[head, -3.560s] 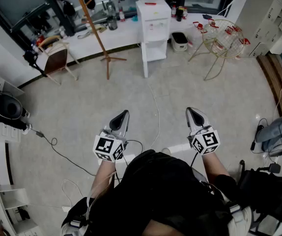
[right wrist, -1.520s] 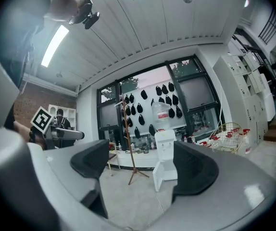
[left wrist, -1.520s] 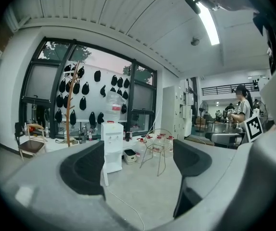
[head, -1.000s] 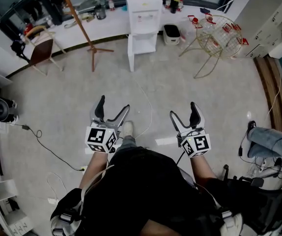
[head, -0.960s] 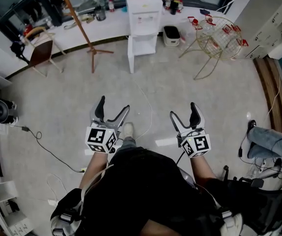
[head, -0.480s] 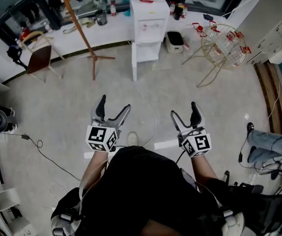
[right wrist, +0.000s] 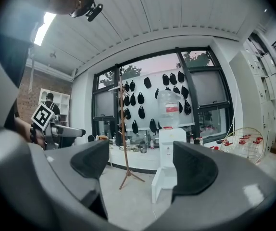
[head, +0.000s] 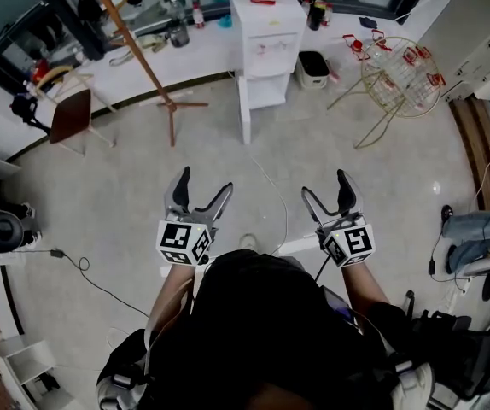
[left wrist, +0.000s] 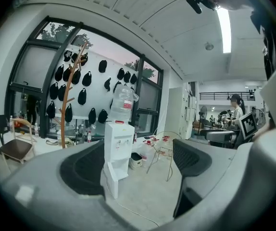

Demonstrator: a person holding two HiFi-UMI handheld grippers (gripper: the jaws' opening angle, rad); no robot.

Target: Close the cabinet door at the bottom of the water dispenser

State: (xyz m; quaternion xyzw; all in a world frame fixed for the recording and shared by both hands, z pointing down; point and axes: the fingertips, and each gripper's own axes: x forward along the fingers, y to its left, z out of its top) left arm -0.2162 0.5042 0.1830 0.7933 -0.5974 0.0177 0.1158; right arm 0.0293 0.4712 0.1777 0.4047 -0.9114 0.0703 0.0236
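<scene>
The white water dispenser (head: 266,37) stands against the far counter with a bottle on top. Its bottom cabinet door (head: 244,109) hangs swung out toward the left. Both grippers are held well short of it over the floor. My left gripper (head: 204,186) is open with nothing between its fingers. My right gripper (head: 325,188) is open too and holds nothing. The left gripper view shows the dispenser (left wrist: 118,146) and its open door (left wrist: 110,186) between the jaws of the left gripper (left wrist: 138,167). In the right gripper view, the dispenser (right wrist: 169,150) and door (right wrist: 157,186) show beyond the right gripper (right wrist: 140,165).
A wooden coat stand (head: 147,54) rises left of the dispenser and a chair (head: 70,109) sits further left. A white box (head: 313,68) lies on the floor right of the dispenser, beside a wire basket stand (head: 399,71). A cable (head: 271,190) runs across the floor.
Both grippers were shut 3.6 s ago and stood open by 1.0 s ago. Since then they stay open, and the view has drifted a little nearer the dispenser.
</scene>
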